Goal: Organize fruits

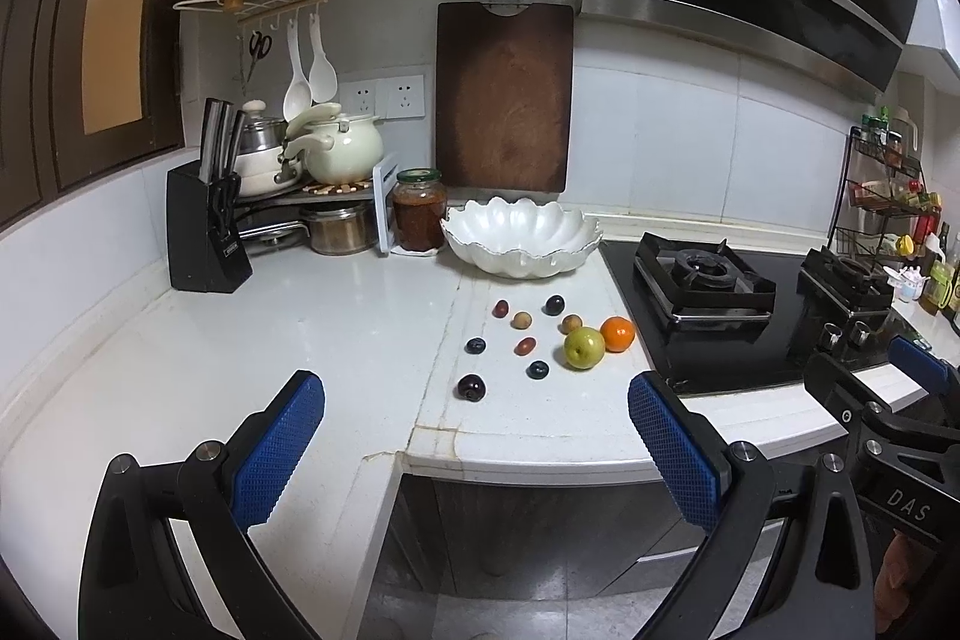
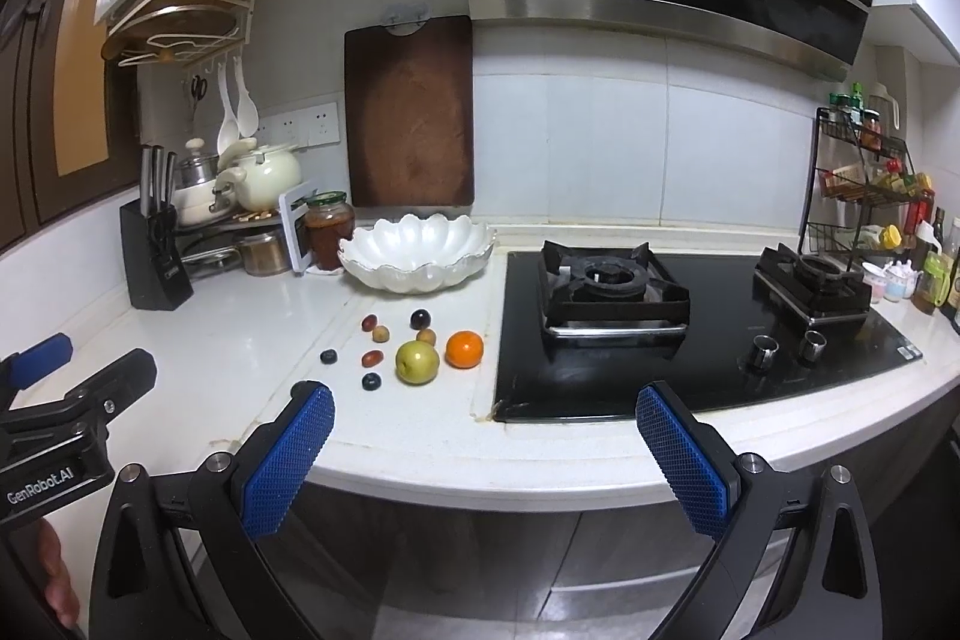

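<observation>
You're holding both grippers back off the table edge w/ nothing in them: left gripper (image 1: 477, 412) w/ jaws spread wide at the bottom of the left wrist view, right gripper (image 2: 485, 427) likewise released at the bottom of its own view. No fruit is being touched yet, so the step in hand looks like the first pick.

Fruits are lying loose on the white table (image 1: 336, 316), mid-frame, just left of the black stove (image 2: 690, 328). Nearest is the dark cherry (image 1: 471, 387), then small dark and reddish berries, then the green apple (image 1: 584, 347) touching or nearly touching the orange (image 1: 617, 333).

Beyond them, upper centre, the white scalloped bowl (image 1: 521, 238) is sitting empty – prob. the target.

Approx plan: start w/ the near small ones so you're not reaching over anything. Come down from above, centre the jaws on one berry, squeeze gently – they'll roll & bruise. For apple/orange, separate them first or grip across the free sides.
</observation>
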The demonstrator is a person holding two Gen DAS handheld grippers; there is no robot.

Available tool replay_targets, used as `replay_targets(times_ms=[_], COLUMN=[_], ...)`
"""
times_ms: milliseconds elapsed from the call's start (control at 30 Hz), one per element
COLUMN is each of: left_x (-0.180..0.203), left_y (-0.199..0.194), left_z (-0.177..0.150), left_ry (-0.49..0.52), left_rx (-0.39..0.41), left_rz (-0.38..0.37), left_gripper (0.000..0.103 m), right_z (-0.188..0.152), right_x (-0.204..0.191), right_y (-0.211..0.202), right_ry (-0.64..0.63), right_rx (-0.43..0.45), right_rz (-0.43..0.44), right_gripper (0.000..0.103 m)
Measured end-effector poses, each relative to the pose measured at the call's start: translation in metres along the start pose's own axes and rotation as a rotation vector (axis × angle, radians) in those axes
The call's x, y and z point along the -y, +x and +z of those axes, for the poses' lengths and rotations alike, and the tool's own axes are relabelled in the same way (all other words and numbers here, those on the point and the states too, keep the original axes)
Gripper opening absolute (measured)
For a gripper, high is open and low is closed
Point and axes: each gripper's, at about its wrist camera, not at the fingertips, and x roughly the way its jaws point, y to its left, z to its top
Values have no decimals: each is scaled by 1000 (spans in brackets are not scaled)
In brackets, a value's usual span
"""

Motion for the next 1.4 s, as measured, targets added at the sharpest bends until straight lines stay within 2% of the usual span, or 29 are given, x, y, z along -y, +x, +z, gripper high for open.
replay_targets(times_ms=[1400], left_x=[1], left_y=[-6], left_z=[7], left_ry=[1], left_rx=[21], left_rz=[0], left_gripper=[103], right_z=[3], right_x=[2], right_y=[0], right_ry=[14], right_rx=[9], right_rz=[16], right_gripper=[102])
